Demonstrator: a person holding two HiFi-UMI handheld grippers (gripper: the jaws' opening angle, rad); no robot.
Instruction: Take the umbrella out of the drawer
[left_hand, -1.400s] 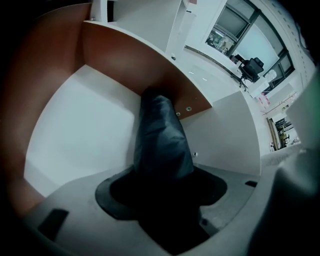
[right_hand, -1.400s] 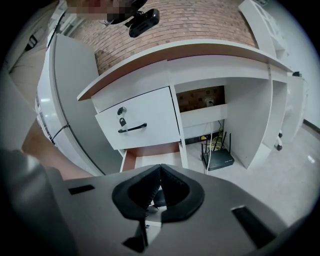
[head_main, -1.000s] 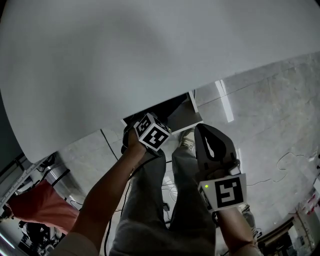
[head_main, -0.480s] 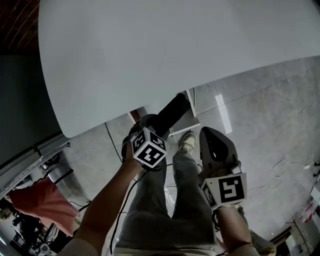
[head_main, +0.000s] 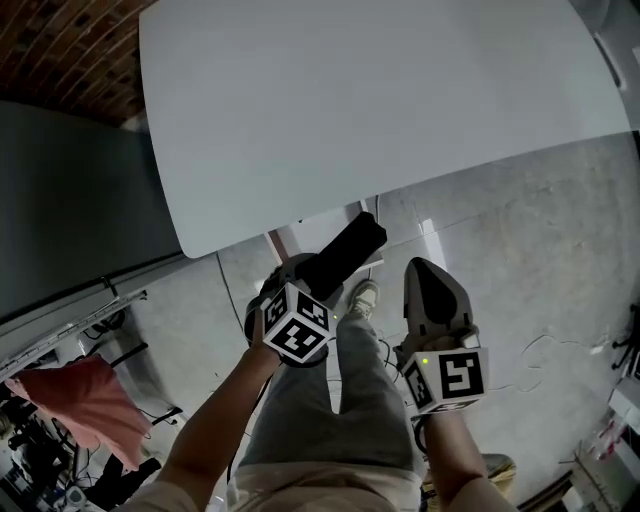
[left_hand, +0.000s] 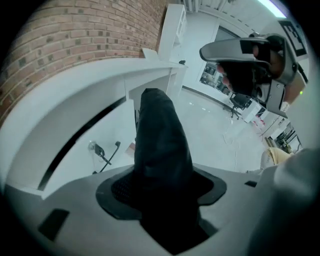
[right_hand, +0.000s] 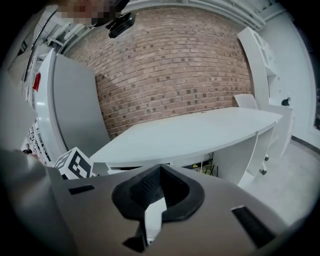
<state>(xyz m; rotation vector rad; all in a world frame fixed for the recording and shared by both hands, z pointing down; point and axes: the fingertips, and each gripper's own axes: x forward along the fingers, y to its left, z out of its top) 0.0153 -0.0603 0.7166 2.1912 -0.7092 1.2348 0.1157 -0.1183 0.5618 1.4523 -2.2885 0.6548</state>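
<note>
A black folded umbrella (head_main: 345, 255) sticks out from my left gripper (head_main: 312, 282), which is shut on its near end. It hangs in the air just in front of the white table's (head_main: 380, 110) edge, tip pointing toward the table. In the left gripper view the umbrella (left_hand: 160, 145) fills the middle between the jaws of the left gripper (left_hand: 165, 200). A bit of the white drawer (head_main: 296, 238) shows under the table edge. My right gripper (head_main: 432, 292) hovers to the right, shut and empty; in its own view the right gripper (right_hand: 152, 212) has nothing between its jaws.
The person's legs and a shoe (head_main: 362, 296) are below the grippers, over a grey floor with loose cables (head_main: 545, 350). A grey cabinet (head_main: 70, 210) stands left, a brick wall (right_hand: 175, 65) lies behind the table, and a red cloth (head_main: 70, 400) sits at lower left.
The left gripper has pulled back from under the table edge with the umbrella, which now shows at full length. The right gripper has barely moved.
</note>
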